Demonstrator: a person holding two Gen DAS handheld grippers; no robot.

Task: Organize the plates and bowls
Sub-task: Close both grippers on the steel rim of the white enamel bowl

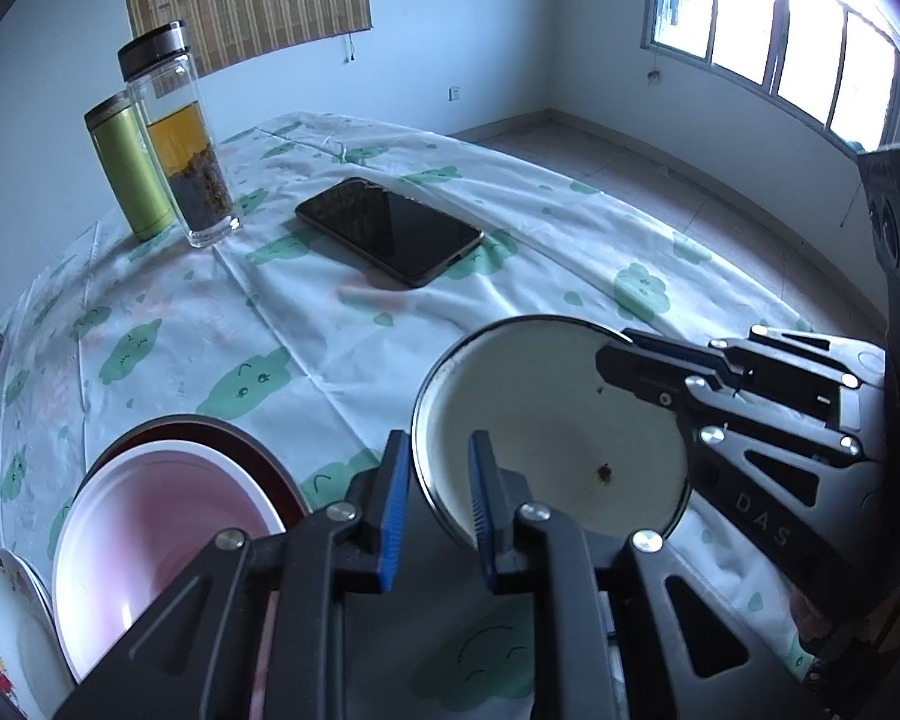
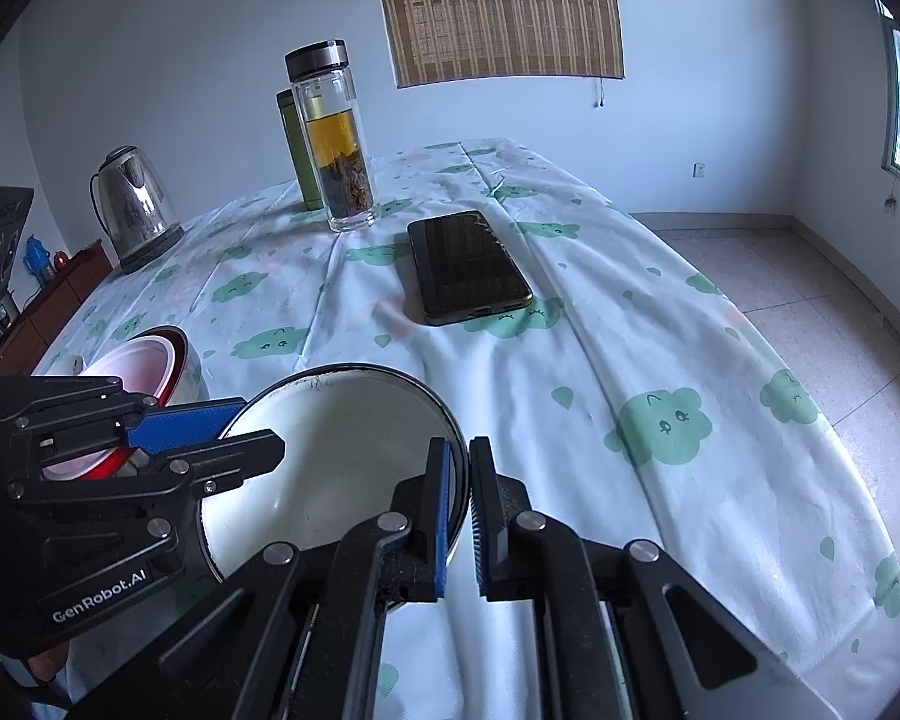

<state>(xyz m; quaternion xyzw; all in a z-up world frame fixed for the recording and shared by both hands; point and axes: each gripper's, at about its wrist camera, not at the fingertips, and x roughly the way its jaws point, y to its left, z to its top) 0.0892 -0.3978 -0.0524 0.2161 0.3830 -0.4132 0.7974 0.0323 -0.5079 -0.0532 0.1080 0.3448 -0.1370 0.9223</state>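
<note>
A white enamel bowl (image 1: 552, 420) with a dark rim sits tilted near the table's front edge, also in the right wrist view (image 2: 342, 462). My left gripper (image 1: 438, 510) straddles its left rim, jaws a little apart, one finger inside and one outside. My right gripper (image 2: 457, 516) is shut on the bowl's right rim; it shows from the side in the left wrist view (image 1: 630, 366). A pink-and-white bowl (image 1: 150, 516) nested in a red bowl (image 1: 252, 450) sits left of it, with a floral white plate (image 1: 6, 630) at the far left.
A black phone (image 1: 390, 228) lies mid-table on the cloud-print cloth (image 1: 210, 312). A glass tea bottle (image 1: 180, 144) and a green flask (image 1: 129, 174) stand at the back. A steel kettle (image 2: 135, 204) stands at the far left. The table's right edge drops to the floor.
</note>
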